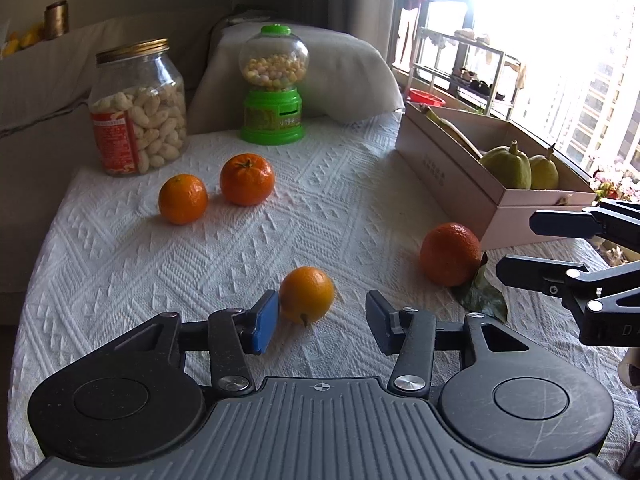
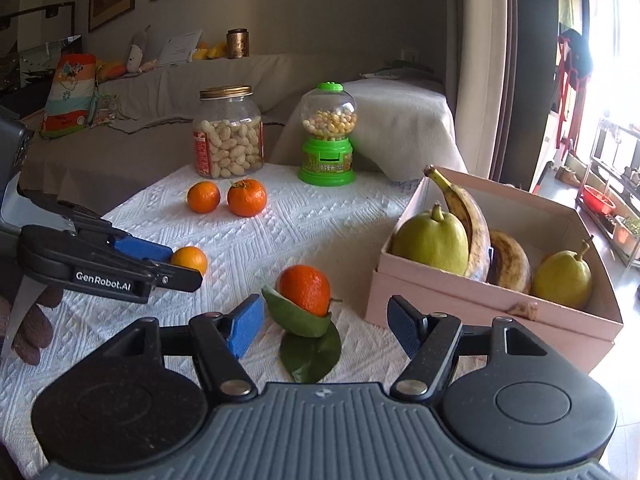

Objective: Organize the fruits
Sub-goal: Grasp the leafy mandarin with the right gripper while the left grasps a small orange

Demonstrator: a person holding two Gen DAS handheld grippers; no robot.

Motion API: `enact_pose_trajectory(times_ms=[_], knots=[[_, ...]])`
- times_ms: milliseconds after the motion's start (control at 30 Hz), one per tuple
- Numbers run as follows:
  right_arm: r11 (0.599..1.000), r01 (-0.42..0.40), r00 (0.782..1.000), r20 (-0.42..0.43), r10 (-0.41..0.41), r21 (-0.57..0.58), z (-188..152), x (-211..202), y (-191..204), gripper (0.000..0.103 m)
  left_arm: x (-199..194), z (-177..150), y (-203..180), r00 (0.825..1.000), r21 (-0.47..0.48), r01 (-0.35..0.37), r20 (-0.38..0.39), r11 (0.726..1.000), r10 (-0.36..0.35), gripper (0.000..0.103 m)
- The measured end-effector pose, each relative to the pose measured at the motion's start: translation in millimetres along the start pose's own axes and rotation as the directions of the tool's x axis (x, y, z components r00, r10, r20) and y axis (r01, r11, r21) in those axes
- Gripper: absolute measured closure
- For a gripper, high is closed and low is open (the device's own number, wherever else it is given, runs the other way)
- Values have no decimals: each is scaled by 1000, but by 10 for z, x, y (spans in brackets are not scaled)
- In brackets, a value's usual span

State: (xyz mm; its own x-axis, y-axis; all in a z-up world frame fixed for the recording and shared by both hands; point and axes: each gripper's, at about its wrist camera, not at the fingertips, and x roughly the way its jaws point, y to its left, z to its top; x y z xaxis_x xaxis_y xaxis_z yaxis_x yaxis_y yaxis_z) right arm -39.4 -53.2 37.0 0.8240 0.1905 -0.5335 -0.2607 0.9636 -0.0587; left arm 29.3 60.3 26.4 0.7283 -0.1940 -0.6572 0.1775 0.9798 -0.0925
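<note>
Fruits are spread over a white textured cloth [image 1: 160, 256], and the nearest, a small yellow-orange fruit [image 1: 306, 295], is seen lying between the fingers of the left gripper [image 1: 322, 322]. The left gripper is pitched downward toward the cloth; its blue pad [image 1: 265, 322] is just beside the fruit's left flank, possibly touching it, while the other finger stands clear of the fruit, so the jaws are parted and nothing is clamped. The right gripper [image 2: 326, 326] is also tilted down and held with its jaws apart, empty; a deep-orange fruit with green leaves [image 2: 305, 290] is framed just ahead of its fingers, untouched. In the right wrist view, fingers of a hand [image 2: 34, 334] are glimpsed at the left edge beneath the left gripper. Just right of the leafy fruit a pale pink box [image 2: 460, 308] is set on the cloth, and two green-yellow pears [image 2: 432, 240] and two browned bananas [image 2: 472, 232] are held in it. Farther back, two oranges [image 1: 216, 188] are seen side by side, almost touching. Beyond them, near the cloth's far edge, a jar of peanuts [image 1: 138, 108] and a green candy dispenser [image 1: 273, 88] are stood upright, well apart from each other.
</note>
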Motion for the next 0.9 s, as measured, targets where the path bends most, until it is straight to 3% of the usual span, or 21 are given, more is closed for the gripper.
enact_pose_trajectory(times_ms=[67, 133, 233, 467, 667, 900], knots=[[999, -23, 1000, 4, 23, -25, 64, 87, 82, 55, -20, 0, 12, 1000, -9, -2, 2, 1000, 2, 50], [998, -43, 999, -7, 42, -53, 121, 209, 160, 61, -38, 7, 42, 1000, -21, -5, 3, 1000, 5, 50], [997, -11, 1000, -2, 11, -82, 186, 378, 236, 67, -54, 5, 75, 1000, -32, -6, 1, 999, 6, 50], [999, 8, 1000, -29, -10, -46, 269, 587, 171, 68, -40, -20, 120, 1000, -46, -11, -10, 999, 11, 50], [993, -100, 995, -2, 100, -59, 154, 379, 272, 68, -37, -28, 152, 1000, -71, 1, -6, 997, -2, 50], [961, -267, 963, -42, 265, -71, 12, 191, 487, 68, -60, -12, 198, 1000, -95, 7, 1, 995, -7, 50]])
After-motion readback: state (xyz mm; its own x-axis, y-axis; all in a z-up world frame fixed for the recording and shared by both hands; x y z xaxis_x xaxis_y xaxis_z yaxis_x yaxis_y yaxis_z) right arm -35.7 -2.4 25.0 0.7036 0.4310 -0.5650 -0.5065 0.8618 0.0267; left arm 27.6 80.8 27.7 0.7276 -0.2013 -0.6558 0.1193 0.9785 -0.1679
